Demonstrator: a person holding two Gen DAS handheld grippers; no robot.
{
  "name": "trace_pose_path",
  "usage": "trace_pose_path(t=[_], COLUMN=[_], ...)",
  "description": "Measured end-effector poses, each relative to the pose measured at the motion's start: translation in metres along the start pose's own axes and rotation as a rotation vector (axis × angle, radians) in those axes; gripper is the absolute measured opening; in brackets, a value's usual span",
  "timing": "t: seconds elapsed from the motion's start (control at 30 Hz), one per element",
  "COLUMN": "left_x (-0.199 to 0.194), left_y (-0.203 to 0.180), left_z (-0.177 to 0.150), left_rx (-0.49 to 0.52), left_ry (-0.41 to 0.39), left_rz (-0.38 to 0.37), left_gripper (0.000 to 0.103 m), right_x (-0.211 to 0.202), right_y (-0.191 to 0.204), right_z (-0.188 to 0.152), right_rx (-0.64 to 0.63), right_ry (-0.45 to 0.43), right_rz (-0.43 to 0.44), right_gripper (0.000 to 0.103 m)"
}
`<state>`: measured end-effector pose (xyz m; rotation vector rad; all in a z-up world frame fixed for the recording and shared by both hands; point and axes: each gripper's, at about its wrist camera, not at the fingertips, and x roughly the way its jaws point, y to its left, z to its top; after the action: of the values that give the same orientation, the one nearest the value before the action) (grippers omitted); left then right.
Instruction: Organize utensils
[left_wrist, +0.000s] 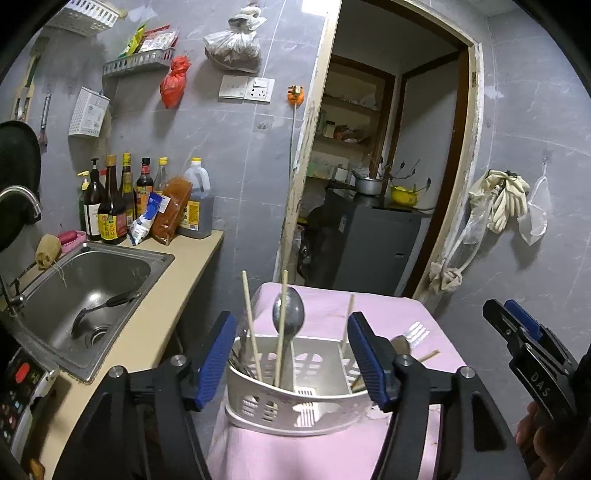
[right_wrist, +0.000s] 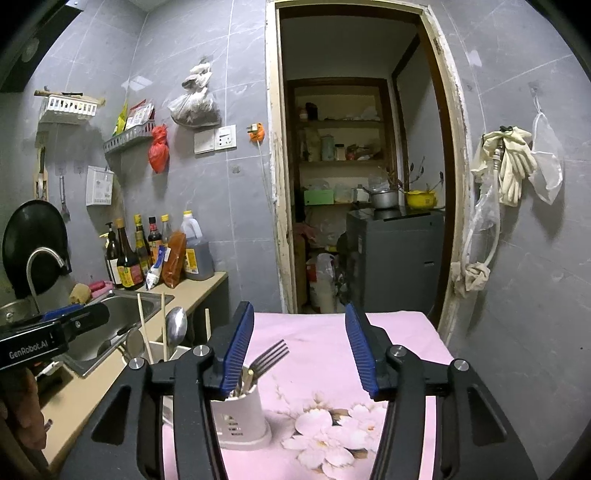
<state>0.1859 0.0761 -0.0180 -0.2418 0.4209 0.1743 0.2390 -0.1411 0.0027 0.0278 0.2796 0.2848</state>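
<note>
My left claw (left_wrist: 291, 354) spread wide around the slotted white plastic caddy (left_wrist: 295, 406) on the pink-clothed bench (left_wrist: 388, 314), wooden chopsticks (left_wrist: 252, 325) and steel spoon (left_wrist: 288, 312) upright inside, my right claw (right_wrist: 299, 352) wide too (holding nothing), fork (right_wrist: 267, 356) at its 9 o'clock, steel sink (left_wrist: 92, 273) at 9 o'clock.

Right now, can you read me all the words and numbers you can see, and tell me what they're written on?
"DAS" on the black body of the right gripper.
"GenRobot.AI" on the black body of the left gripper.
The sauce bottles by the sink have labels too blurred to read.
The white wall basket has a tag too small to read.
</note>
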Motion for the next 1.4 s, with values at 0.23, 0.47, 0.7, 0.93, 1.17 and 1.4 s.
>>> trace_pose_path(t=[0.23,0.47,0.7,0.93,1.17,1.4], left_x=[-0.022,-0.041,-0.064,-0.098,-0.126,-0.153], left_y=[-0.015,-0.024,-0.037,-0.051,-0.06,-0.075], left_z=[-0.007,-0.018,-0.031,-0.038,-0.049,-0.063], left_rx=[0.005,-0.004,0.022,0.059,0.068,0.088], left_ry=[-0.004,0.017,0.033,0.002,-0.013,-0.026], left_rz=[-0.01,-0.015,-0.029,-0.03,-0.03,-0.033], left_gripper=[0.072,0.081,0.095,0.101,0.101,0.101], right_x=[-0.027,-0.054,-0.087,-0.117,-0.152,-0.189], right_y=[-0.016,-0.036,-0.05,-0.056,-0.059,-0.069], right_z=[-0.003,-0.005,-0.009,-0.011,-0.014,-0.019], right_rx=[0.003,0.018,0.021,0.019,0.01,0.005], right_ry=[0.024,0.043,0.043,0.033,0.036,0.034], right_rz=[0.008,0.01,-0.003,0.002,0.009,0.008], right_gripper=[0.063,0.077,0.097,0.102,0.102,0.102])
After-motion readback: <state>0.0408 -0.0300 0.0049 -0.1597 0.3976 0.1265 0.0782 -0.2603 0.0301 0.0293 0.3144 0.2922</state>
